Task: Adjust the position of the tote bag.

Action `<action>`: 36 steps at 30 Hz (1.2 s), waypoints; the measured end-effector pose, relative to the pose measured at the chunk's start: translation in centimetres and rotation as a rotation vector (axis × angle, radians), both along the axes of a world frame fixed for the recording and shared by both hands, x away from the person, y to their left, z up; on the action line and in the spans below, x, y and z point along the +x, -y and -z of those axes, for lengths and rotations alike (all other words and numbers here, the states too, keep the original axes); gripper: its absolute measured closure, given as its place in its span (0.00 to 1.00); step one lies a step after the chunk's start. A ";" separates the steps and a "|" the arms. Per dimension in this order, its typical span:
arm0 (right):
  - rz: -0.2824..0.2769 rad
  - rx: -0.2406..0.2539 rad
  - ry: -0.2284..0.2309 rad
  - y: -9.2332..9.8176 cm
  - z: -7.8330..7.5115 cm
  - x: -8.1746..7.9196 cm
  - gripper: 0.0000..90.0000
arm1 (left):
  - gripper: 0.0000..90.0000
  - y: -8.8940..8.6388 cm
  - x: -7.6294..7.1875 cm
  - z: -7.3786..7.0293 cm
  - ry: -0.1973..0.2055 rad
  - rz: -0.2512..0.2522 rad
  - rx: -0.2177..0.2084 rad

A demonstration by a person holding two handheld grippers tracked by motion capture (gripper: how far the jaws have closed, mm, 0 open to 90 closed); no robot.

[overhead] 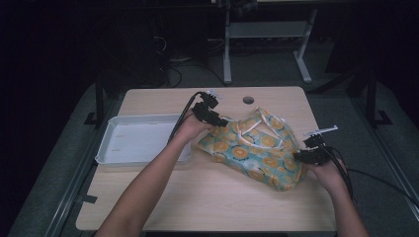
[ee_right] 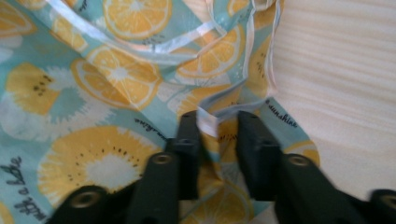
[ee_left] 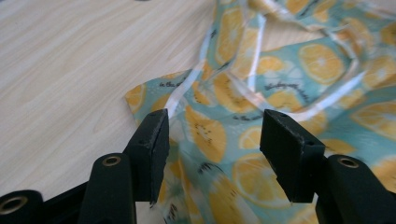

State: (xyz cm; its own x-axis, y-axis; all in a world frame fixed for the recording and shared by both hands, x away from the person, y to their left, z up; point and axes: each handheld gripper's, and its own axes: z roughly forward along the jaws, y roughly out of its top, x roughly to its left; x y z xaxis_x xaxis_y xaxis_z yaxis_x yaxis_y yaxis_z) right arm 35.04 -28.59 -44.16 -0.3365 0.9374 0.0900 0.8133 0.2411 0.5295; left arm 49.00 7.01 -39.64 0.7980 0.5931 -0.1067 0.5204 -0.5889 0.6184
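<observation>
Fruit-print bag (overhead: 257,148) lies crumpled on the tabletop (overhead: 197,197), right of centre, reaching toward the right edge — teal plastic with orange slices and white trim. White tray (overhead: 133,140) sits against the left edge, well apart from the right hand, touching or just beside the bag's left end. Left gripper (overhead: 220,120) at the bag's far-left corner: in the left gripper view the jaws stand wide apart over the fabric, released, nothing between them. Right gripper (overhead: 299,155) at the bag's right end — jaws nearly closed, pinching a fold of the bag's white-trimmed edge (ee_right: 208,123).
</observation>
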 end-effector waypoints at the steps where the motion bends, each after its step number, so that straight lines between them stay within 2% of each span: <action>1: 0.000 -0.001 -0.007 0.0 0.1 0.0 0.84 | 0.46 0.1 0.2 0.3 -0.001 -0.003 0.002; 4: -0.011 -0.002 -0.007 0.1 0.3 0.0 0.91 | 0.46 0.3 0.8 1.1 -0.022 -0.011 0.016; 7: -0.016 -0.004 -0.013 0.1 0.4 0.0 0.94 | 0.44 0.8 1.3 1.5 -0.029 -0.018 0.022; 11: -0.022 -0.004 -0.010 0.1 0.3 -0.1 0.95 | 0.43 1.1 2.0 1.9 -0.041 -0.020 0.064; 12: -0.022 -0.004 -0.010 0.1 0.3 -0.1 0.95 | 0.43 1.1 2.1 2.1 -0.048 -0.036 0.061; 18: -0.018 0.008 -0.002 0.4 0.3 -0.1 0.83 | 0.42 0.9 2.7 3.0 -0.085 -0.061 0.078; 20: -0.015 0.014 0.008 0.5 0.2 -0.1 0.83 | 0.43 0.8 2.8 3.3 -0.096 -0.064 0.085; 22: -0.013 0.016 0.016 0.7 0.1 -0.1 0.86 | 0.49 0.8 2.9 3.5 -0.102 -0.064 0.083; 24: -0.007 0.020 0.021 0.8 -0.1 -0.2 0.91 | 0.59 0.8 2.9 3.5 -0.111 -0.053 0.089; 28: -0.016 0.011 0.029 0.8 -0.3 -0.2 0.97 | 0.87 1.0 2.7 3.5 -0.118 -0.028 0.086; 29: -0.015 0.007 0.029 0.8 -0.3 -0.2 0.97 | 0.93 1.1 2.6 3.5 -0.131 -0.024 0.063; 31: -0.016 0.003 0.034 0.7 -0.4 -0.3 0.98 | 0.98 1.0 2.5 3.4 -0.136 -0.015 0.049; 36: -0.037 -0.002 0.073 1.0 -1.1 -0.7 0.98 | 0.99 0.6 2.0 2.4 -0.125 -0.014 0.002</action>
